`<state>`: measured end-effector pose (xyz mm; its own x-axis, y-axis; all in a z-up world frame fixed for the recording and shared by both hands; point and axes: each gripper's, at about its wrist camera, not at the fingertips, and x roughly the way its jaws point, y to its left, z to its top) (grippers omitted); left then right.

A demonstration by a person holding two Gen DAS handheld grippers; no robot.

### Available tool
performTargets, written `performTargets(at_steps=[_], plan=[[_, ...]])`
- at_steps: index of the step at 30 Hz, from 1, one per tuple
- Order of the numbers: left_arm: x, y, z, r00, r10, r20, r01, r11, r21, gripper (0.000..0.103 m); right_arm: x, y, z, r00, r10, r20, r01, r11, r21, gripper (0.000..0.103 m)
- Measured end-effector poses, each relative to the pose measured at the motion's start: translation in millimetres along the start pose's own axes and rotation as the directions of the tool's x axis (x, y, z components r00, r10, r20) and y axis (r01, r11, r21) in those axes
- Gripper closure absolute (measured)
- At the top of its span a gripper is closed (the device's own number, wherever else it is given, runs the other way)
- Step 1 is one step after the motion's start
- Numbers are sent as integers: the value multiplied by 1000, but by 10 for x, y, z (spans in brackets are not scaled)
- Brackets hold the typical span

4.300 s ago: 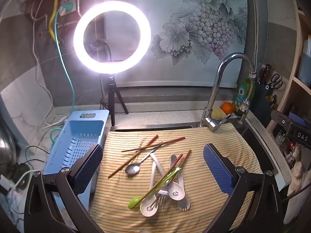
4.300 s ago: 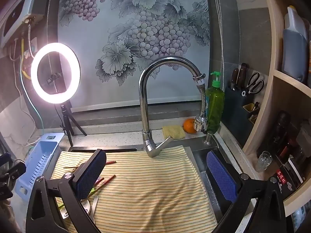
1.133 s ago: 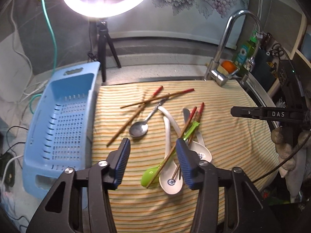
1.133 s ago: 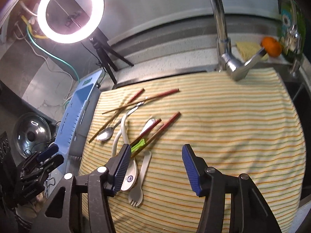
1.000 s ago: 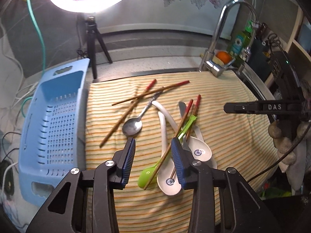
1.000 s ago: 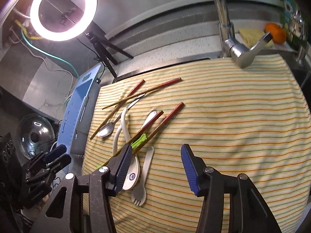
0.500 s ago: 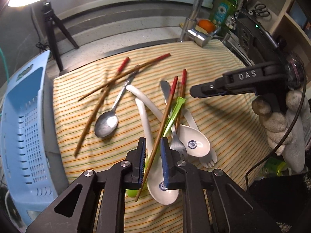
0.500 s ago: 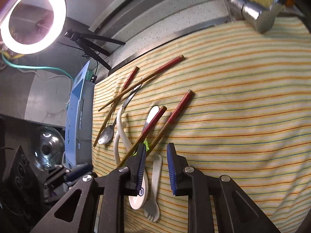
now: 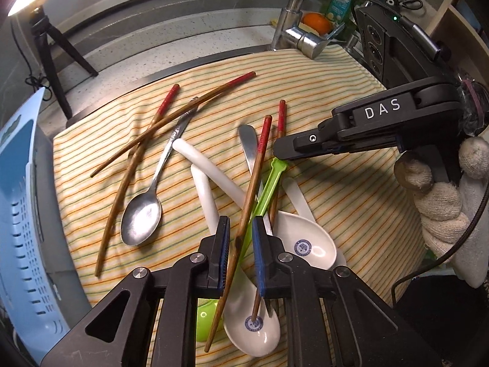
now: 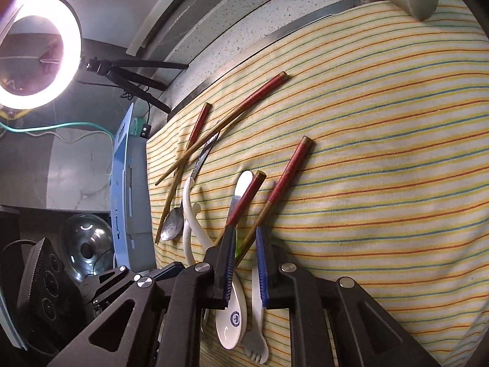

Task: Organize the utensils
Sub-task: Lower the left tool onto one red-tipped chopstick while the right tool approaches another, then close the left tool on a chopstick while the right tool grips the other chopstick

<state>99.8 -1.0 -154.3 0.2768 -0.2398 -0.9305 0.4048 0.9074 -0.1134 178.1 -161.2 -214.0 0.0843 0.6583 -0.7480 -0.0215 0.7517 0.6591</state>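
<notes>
A heap of utensils lies on a striped cloth (image 9: 351,202): red-tipped wooden chopsticks, a metal spoon (image 9: 143,214), white ceramic spoons (image 9: 305,244), a green plastic spoon (image 9: 269,180) and a white spork (image 10: 256,330). My left gripper (image 9: 240,232) is low over the heap, its jaws narrowed around one chopstick (image 9: 247,195), with a small gap left. My right gripper (image 10: 246,238) is nearly shut around another chopstick (image 10: 284,177), above the green spoon. In the left wrist view the right gripper (image 9: 284,150) reaches in from the right.
A blue slotted basket (image 9: 18,202) stands left of the cloth. A ring light on a tripod (image 10: 36,52) is at the back left, a chrome tap (image 9: 299,30) at the back. A pot lid (image 10: 85,244) lies beyond the basket.
Both grippers have come down onto the heap and their jaws have narrowed from wide open to a slim gap, each around a chopstick.
</notes>
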Motion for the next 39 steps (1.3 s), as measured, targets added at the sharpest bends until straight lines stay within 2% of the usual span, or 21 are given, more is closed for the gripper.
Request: performTargets(at_steps=[5, 9, 13, 18, 28, 32, 39], plan=[[64, -14, 44, 1000, -3, -20, 3, 1000, 20, 90, 43, -36, 26, 1000, -5, -5, 5, 999, 40, 91], [136, -59, 71, 999, 33, -39, -31, 998, 54, 90, 79, -93, 55, 1000, 1, -15, 0, 996, 89, 91], [169, -44, 115, 998, 38, -46, -35, 998, 56, 90, 98, -88, 72, 1000, -16, -17, 18, 992, 121, 91], [190, -16, 156, 998, 26, -51, -23, 998, 58, 93, 109, -12, 81, 998, -58, -8, 58, 992, 109, 91], [199, 55, 129, 998, -8, -65, 10, 999, 43, 95, 82, -39, 24, 999, -29, -14, 30, 993, 111, 94], [221, 132, 174, 996, -58, -74, 58, 998, 5, 95, 127, -30, 41, 999, -22, -26, 24, 994, 106, 93], [117, 133, 111, 997, -72, -30, 71, 997, -26, 97, 12, -37, 6, 1000, 12, -1, -12, 995, 102, 95]])
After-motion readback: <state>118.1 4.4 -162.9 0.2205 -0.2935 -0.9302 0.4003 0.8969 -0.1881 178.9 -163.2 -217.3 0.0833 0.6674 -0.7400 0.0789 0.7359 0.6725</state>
